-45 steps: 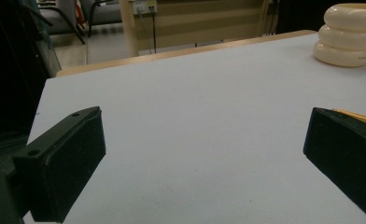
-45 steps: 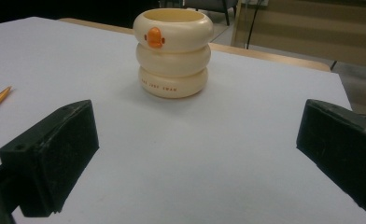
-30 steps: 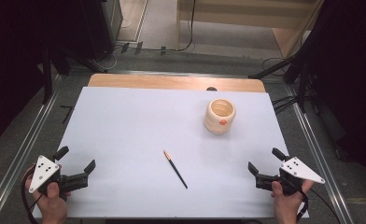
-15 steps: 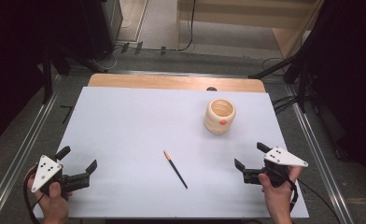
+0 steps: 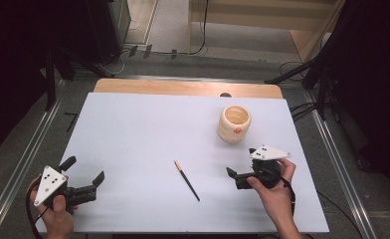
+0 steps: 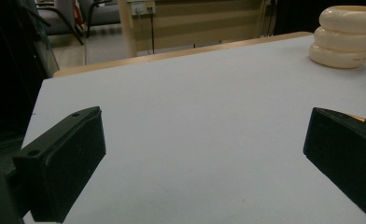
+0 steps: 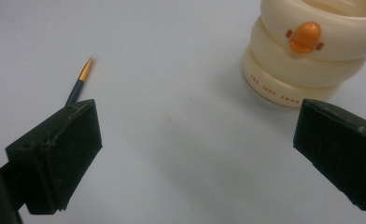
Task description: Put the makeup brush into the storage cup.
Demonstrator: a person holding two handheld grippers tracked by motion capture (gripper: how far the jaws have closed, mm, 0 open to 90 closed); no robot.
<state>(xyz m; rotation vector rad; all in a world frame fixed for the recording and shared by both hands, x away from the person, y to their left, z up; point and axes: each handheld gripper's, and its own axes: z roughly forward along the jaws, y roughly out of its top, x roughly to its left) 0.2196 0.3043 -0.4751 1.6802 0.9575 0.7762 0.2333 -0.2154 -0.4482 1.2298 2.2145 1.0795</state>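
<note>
White table [image 5: 133, 134] bears pencil [image 5: 187, 180], cup [image 5: 234, 123]; right tongs [image 5: 239, 175] gape nearby.

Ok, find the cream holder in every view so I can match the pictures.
High view: holder stands right of centre on the white sheet, beyond the right hand-held gripper.
Left gripper view: holder in the top right corner, far across the sheet.
Right gripper view: holder at upper right, orange duck bill facing the camera.
Shared landmark: the white sheet under it in all three.
</note>
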